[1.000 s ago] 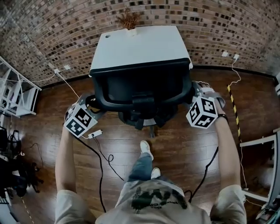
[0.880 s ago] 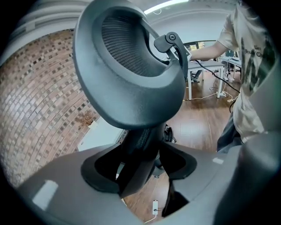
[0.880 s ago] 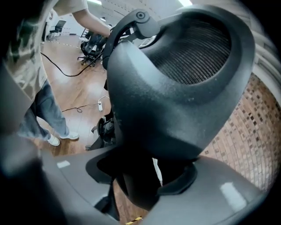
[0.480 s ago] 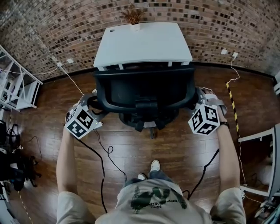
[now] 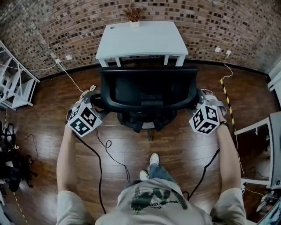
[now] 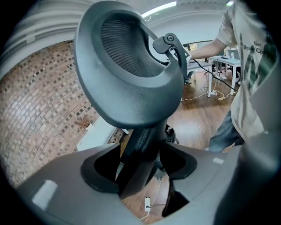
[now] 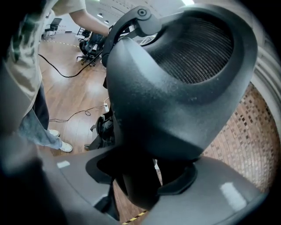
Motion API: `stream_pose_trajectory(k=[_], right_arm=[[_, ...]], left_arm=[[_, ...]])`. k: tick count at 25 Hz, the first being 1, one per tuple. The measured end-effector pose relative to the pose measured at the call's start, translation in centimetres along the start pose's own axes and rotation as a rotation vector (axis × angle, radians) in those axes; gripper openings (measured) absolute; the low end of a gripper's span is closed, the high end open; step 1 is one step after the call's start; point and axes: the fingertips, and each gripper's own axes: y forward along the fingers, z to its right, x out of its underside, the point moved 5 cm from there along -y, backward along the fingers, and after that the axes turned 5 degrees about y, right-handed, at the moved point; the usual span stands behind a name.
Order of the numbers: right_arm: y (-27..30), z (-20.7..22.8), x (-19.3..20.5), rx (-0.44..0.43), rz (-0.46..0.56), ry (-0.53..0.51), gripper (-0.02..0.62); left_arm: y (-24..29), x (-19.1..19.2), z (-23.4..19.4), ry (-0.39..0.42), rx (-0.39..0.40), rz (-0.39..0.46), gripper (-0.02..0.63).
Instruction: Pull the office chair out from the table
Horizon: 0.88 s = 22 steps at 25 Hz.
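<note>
Head view shows a dark plank floor [image 5: 175,154] filling most of the frame, with a curved brick wall [image 5: 44,26] along the top. A white table [image 5: 140,41] stands against the wall at 12 o'clock. The black office chair [image 5: 147,90] sits at the centre, its backrest turned toward the person and just on the table's 6 o'clock side. The backrest hides the seat, so I cannot tell whether the seat reaches under the tabletop.

The left gripper [image 5: 93,100] is at the chair's 9 o'clock and the right gripper [image 5: 197,94] at its 3 o'clock, each pointing up the frame toward an armrest. In the left gripper view, the jaws pinch the left armrest post [image 6: 140,151] under the broad left armrest pad [image 6: 131,74]. In the right gripper view, the jaws likewise clamp the right armrest post [image 7: 136,184] below the right armrest pad [image 7: 175,88].

A white shelf frame [image 5: 17,88] stands at 9 o'clock by the frame edge. A black cable [image 5: 100,162] trails over the floor from the left gripper toward 6 o'clock. The person's white shoes [image 5: 153,159] are at 6 o'clock from the chair's base. A small dried plant [image 5: 134,13] stands at the table's far edge at 12 o'clock.
</note>
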Motion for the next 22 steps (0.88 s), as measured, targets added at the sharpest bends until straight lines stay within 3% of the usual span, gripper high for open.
stream_pose_trajectory(k=[11,22], right_arm=[[-4.0,-5.5,-0.9,0.018,-0.023,-0.013,0.23],[-3.9,-5.9,-0.8,0.038,-0.02,-0.008,0.229]], left_arm=[[-3.7,1.0,4.7,0.015,0.007,0.021,0.307],[-3.8,1.3,5.1,0.001,-0.002,0.014,0.313]])
